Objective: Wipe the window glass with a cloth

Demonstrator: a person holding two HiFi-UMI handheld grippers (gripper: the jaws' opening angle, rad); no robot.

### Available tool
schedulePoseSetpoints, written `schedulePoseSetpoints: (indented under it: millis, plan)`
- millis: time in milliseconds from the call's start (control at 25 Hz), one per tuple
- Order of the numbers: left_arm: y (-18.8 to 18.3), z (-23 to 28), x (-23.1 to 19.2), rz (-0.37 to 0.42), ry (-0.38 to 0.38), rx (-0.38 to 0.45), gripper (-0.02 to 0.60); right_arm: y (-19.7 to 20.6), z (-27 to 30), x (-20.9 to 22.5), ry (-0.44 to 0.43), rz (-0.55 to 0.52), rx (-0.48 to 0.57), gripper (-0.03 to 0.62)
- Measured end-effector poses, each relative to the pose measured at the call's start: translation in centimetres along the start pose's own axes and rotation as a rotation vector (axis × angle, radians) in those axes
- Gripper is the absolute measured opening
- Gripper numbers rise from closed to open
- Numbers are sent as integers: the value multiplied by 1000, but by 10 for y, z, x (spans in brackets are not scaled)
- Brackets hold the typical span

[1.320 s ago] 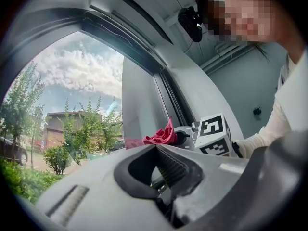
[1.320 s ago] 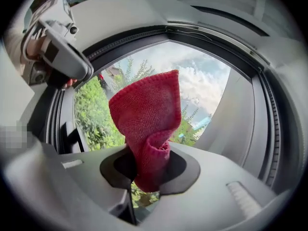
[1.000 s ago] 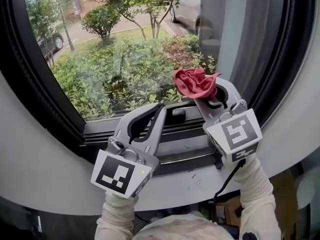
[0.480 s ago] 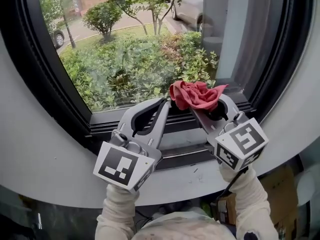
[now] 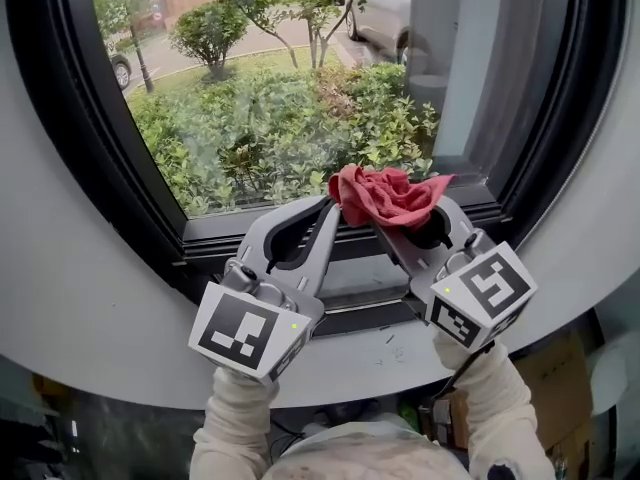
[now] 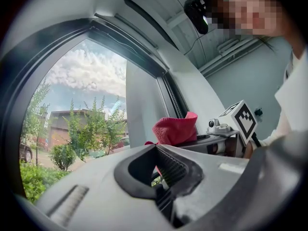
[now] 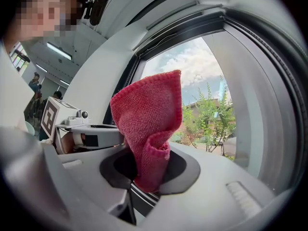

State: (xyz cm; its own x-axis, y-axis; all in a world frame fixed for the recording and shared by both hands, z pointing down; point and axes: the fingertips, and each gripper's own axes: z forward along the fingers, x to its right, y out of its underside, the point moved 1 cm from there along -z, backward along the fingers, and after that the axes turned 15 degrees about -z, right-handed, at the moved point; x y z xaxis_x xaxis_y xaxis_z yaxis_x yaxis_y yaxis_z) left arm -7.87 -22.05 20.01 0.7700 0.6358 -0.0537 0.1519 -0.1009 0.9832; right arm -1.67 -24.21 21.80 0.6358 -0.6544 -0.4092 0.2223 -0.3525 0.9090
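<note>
- Right gripper [image 5: 400, 226]: jaws closed on a red cloth [image 5: 388, 196]. The right gripper view confirms a folded bunch of cloth pinched between the jaws, with the rest standing up out of them.
- Left gripper [image 5: 325, 218]: jaws together and nothing held. The red seen past them in the left gripper view is the cloth beyond the gripper, not in its grasp. Its tip sits just beside the cloth's left side. Contact between the two cannot be confirmed.
- Cloth position: at the bottom edge of the window glass [image 5: 290, 98], towards the right end of that edge. It overlaps the dark bottom frame [image 5: 250, 236]. Whether it is pressed to the pane cannot be told from any view.
- Governing relation: the glass lies ahead of and above the cloth. Almost the whole pane spreads up and to the left of it, and only a narrow strip remains towards the right edge.
- Cloth orientation: the free bunch points away from the right gripper and towards the pane, so the gripper's own line already faces the glass.
- Assessment: the right gripper carries the cloth and is the working one. The next stroke probably calls for pressing forward, then moving up or leftwards across the pane.
- Risk noted: the left gripper stands close in the leftward path along the bottom edge.
</note>
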Motion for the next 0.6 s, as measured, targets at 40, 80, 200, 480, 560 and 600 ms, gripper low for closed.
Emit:
schedulePoseSetpoints:
  millis: [40,80,200,480,560,600]
  plan:
    - [2,0,0,2,0,-1,0,1,0,-1,-2,1,3,114]
    - [3,1,0,4,1,-3,0,1,0,-1,-4,0,6,114]
    - [5,1,1,12,-6,-11,0,0,-1,-2,-9,3,18,114]
    - [-1,7,1,12,-37,-9,0,0,1,4,-30,21,35,114]
    - [-5,-1,0,7,-45,-3,0,-4,1,-1,-31,26,38,114]
    - [-7,-6,-1,5,-48,0,0,-7,1,-4,-32,28,40,114]
